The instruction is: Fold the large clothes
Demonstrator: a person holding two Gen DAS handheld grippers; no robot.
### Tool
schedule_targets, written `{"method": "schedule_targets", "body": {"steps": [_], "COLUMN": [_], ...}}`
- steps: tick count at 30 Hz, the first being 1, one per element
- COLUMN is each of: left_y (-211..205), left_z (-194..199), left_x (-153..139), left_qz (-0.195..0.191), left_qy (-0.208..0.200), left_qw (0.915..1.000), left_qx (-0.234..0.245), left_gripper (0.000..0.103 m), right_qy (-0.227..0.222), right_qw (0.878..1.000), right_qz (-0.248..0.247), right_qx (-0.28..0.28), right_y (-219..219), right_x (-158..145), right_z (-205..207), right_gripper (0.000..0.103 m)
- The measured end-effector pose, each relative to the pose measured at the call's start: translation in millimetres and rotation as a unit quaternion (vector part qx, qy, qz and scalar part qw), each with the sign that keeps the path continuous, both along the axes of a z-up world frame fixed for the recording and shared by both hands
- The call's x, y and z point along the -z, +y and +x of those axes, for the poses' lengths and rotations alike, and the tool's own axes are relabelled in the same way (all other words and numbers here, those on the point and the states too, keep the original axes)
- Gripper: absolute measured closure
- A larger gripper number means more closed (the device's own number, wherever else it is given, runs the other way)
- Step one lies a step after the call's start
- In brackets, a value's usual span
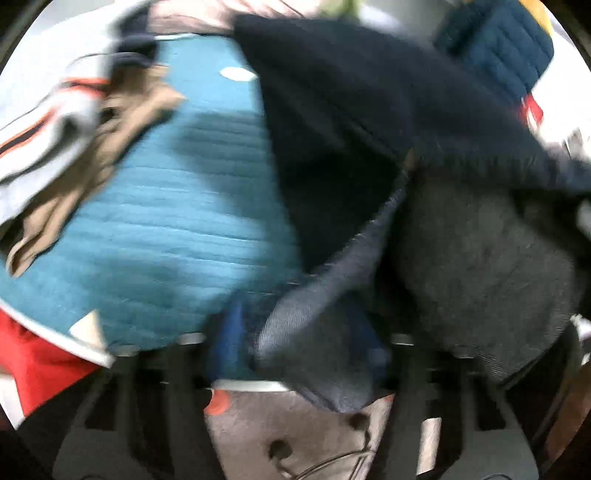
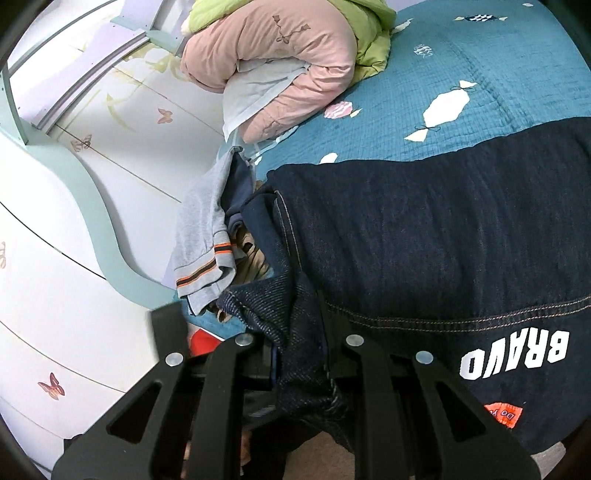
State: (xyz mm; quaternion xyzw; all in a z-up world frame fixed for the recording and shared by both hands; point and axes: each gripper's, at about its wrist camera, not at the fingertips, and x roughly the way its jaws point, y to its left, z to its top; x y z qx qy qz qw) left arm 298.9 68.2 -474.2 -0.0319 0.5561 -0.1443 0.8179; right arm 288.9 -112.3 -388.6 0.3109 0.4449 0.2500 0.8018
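Dark denim jeans with white "BRAVO" lettering lie spread over the teal bedspread. My right gripper is shut on a bunched fold of the denim at the bed's edge. In the blurred left wrist view the same jeans hang in front of the camera, and my left gripper is shut on a grey-blue fold of them above the bedspread.
A grey garment with orange stripes and a tan one lie beside the jeans. A rolled pink quilt and green bedding sit at the bed's far end. White butterfly-patterned cabinets stand to the left.
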Motion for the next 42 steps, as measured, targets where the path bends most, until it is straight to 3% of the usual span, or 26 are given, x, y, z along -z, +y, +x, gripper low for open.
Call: {"method": "schedule_targets", "body": {"steps": [1, 7, 9, 14, 19, 21, 24, 27, 29, 31, 33, 35, 36, 39, 42], "left_y": [-3.7, -35.3, -59.8, -133.6, -206.3, -237.3, -276.1, -286.4, -274.0, -247.4, -214.8, -188.5, -180.5, -180.5, -182.9], "left_z": [1.4, -28.8, -37.4, -52.0, -68.4, -68.6, -59.9, -48.4, -45.7, -43.9, -27.7, -10.0, -1.9, 15.1, 20.1], "left_x": [0.8, -68.0, -92.5, -122.9, -119.0, -107.5, -79.5, -57.4, -61.5, -67.7, -67.7, -59.4, -48.3, -15.0, 2.5], "left_qz": [-0.002, -0.075, -0.093, -0.123, -0.159, -0.18, -0.176, -0.173, -0.191, -0.181, -0.154, -0.142, -0.112, -0.083, -0.094], "left_qy": [0.011, -0.041, -0.06, -0.076, -0.052, -0.027, 0.007, 0.018, 0.012, -0.009, -0.028, -0.019, -0.011, 0.029, 0.046], "left_qw": [0.9999, 0.9947, 0.9898, 0.9754, 0.9567, 0.9485, 0.9433, 0.949, 0.9492, 0.9596, 0.9754, 0.9837, 0.9897, 0.9933, 0.9924], "left_qx": [0.005, 0.057, 0.09, 0.166, 0.238, 0.26, 0.281, 0.263, 0.249, 0.216, 0.155, 0.109, 0.089, 0.074, 0.065], "left_gripper": [0.1, 0.101, 0.101, 0.101, 0.101, 0.101, 0.1, 0.095, 0.085, 0.044, 0.042, 0.04, 0.039, 0.037, 0.037], "right_qy": [0.001, -0.004, -0.007, -0.022, -0.007, 0.012, 0.058, 0.135, 0.145, 0.146, 0.129, 0.114, 0.104, 0.098, 0.154], "right_qw": [1.0, 0.999, 0.998, 0.991, 0.977, 0.97, 0.956, 0.941, 0.939, 0.937, 0.937, 0.936, 0.939, 0.948, 0.948], "right_qz": [0.0, 0.029, 0.046, 0.074, 0.071, 0.062, 0.026, -0.014, -0.038, -0.067, -0.095, -0.121, -0.121, -0.136, -0.124], "right_qx": [0.001, 0.022, 0.036, 0.106, 0.199, 0.235, 0.288, 0.309, 0.31, 0.311, 0.312, 0.309, 0.304, 0.27, 0.25], "right_y": [-0.9, -33.3, -53.4, -131.4, -219.1, -247.8, -283.3, -301.9, -307.1, -312.1, -316.8, -315.0, -312.2, -295.0, -291.3], "right_x": [-0.2, -9.7, -14.9, -26.9, -11.4, 3.8, 36.3, 69.6, 68.9, 57.1, 41.7, 26.2, 18.2, 20.2, 52.3], "right_z": [0.2, -2.9, -7.7, -29.3, -55.7, -65.3, -77.2, -80.1, -84.0, -90.2, -98.1, -105.2, -109.0, -99.7, -76.8], "right_gripper": [0.088, 0.088, 0.088, 0.088, 0.088, 0.088, 0.086, 0.079, 0.075, 0.061, 0.052, 0.044, 0.04, 0.027, 0.026]}}
